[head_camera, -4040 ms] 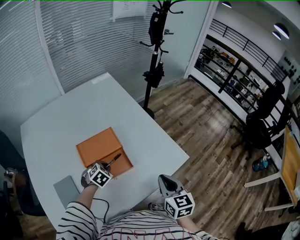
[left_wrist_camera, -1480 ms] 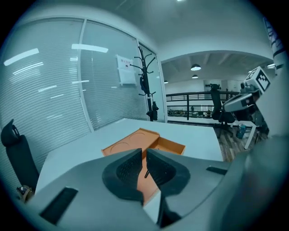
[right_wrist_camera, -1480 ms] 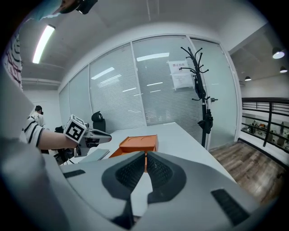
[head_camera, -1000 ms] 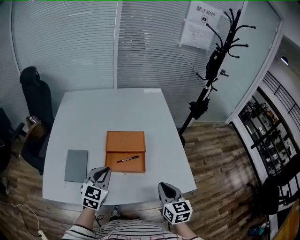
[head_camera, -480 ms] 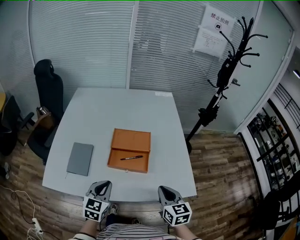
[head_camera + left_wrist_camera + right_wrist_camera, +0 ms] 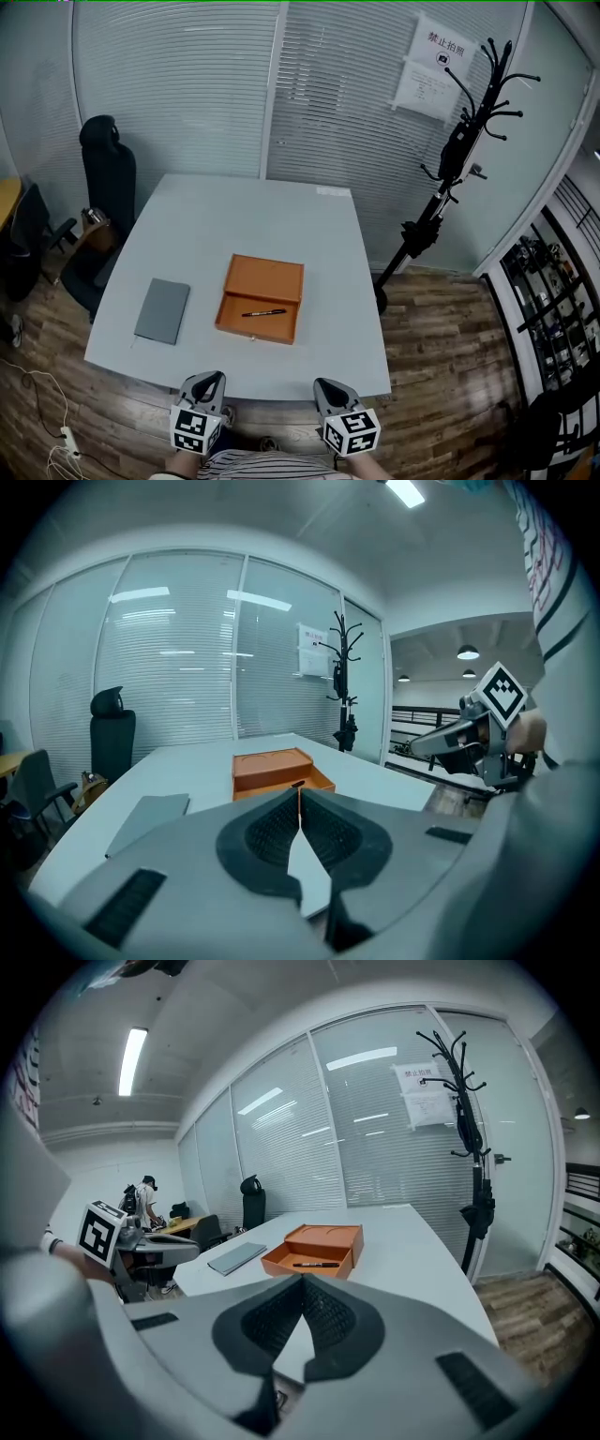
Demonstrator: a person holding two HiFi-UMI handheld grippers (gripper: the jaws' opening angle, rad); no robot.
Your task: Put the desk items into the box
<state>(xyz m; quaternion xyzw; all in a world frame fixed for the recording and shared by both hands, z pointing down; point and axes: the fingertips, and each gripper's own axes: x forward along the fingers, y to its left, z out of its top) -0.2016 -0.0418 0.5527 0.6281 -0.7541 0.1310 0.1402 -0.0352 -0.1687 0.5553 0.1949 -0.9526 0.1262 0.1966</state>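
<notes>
An open orange box [image 6: 264, 283] stands on the white table [image 6: 253, 225], with a black pen [image 6: 263, 313] lying inside it. A grey notebook [image 6: 162, 310] lies flat to the box's left. My left gripper [image 6: 212, 380] and right gripper [image 6: 323, 385] hang shut and empty just off the table's near edge, apart from every item. The left gripper view shows the box [image 6: 277, 769] and notebook [image 6: 150, 816] beyond its shut jaws [image 6: 299, 797]. From the right gripper [image 6: 302, 1283], the box [image 6: 319, 1241], the pen [image 6: 316, 1264] and the notebook [image 6: 237, 1257] are seen ahead.
A black office chair [image 6: 105, 164] stands off the table's far left corner. A black coat stand [image 6: 452, 155] rises at the right over the wood floor. Glass walls with blinds [image 6: 234, 84] close the back. A cable [image 6: 47, 412] trails on the floor at lower left.
Four seconds ago the left gripper was at the box by the pen; the pen now lies in the box. Both grippers have drawn back past the table's near edge, the left one more.
</notes>
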